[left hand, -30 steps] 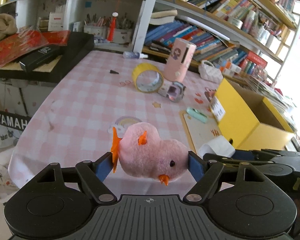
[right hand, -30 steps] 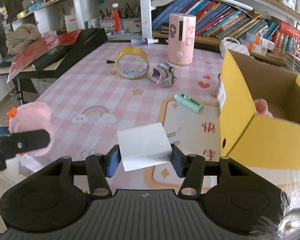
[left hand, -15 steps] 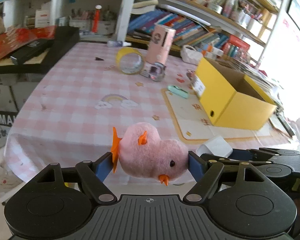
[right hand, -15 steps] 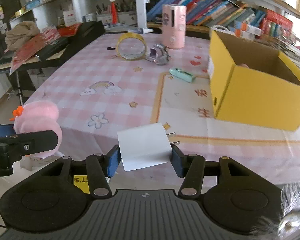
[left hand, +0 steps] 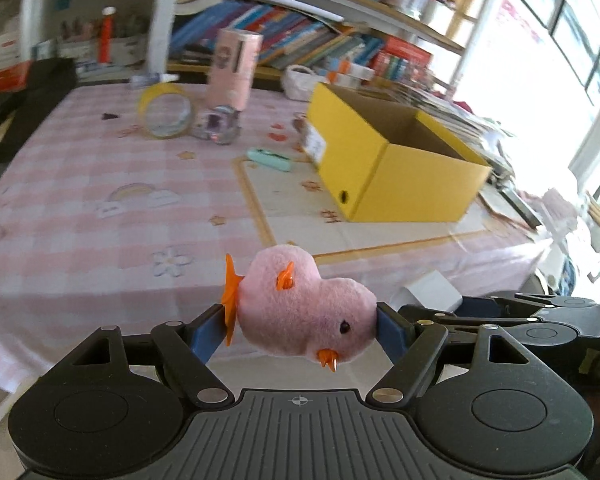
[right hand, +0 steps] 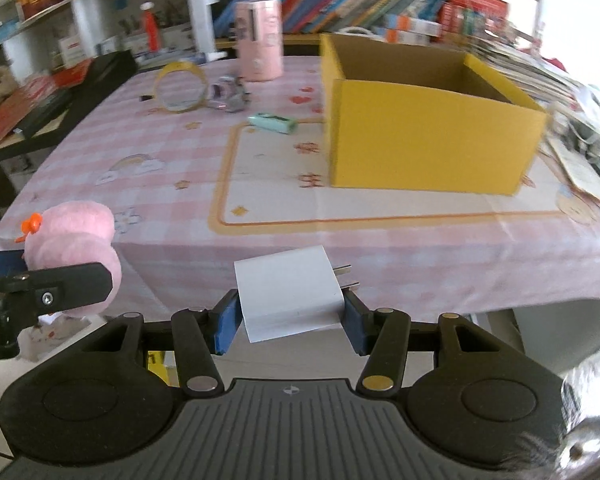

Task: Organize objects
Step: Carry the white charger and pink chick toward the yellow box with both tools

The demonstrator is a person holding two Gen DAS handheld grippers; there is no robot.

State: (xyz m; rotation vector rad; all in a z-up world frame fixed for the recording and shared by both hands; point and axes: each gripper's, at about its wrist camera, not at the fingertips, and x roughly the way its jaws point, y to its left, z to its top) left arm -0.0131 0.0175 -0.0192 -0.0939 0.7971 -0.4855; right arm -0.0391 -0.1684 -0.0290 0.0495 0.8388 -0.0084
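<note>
My left gripper [left hand: 300, 326] is shut on a pink plush chick [left hand: 304, 312] with orange beak and feet, held off the table's near edge. It also shows at the left of the right wrist view [right hand: 72, 236]. My right gripper [right hand: 290, 316] is shut on a white plug adapter [right hand: 290, 294], prongs pointing right, also in front of the table edge; the adapter shows in the left wrist view [left hand: 432, 294]. An open yellow cardboard box [right hand: 428, 132] stands on the pink checked table [right hand: 172, 148], also in the left wrist view [left hand: 384, 160].
On the far table stand a yellow tape roll [right hand: 180, 88], a small grey toy [right hand: 228, 98], a pink cylinder [right hand: 260, 42] and a mint green item [right hand: 274, 123]. A black keyboard case [right hand: 80, 80] lies left. Bookshelves [left hand: 300, 36] stand behind. Papers pile right of the box.
Both grippers have pulled back from the table and swung right, still holding the chick and the adapter. The table and box now lie farther ahead.
</note>
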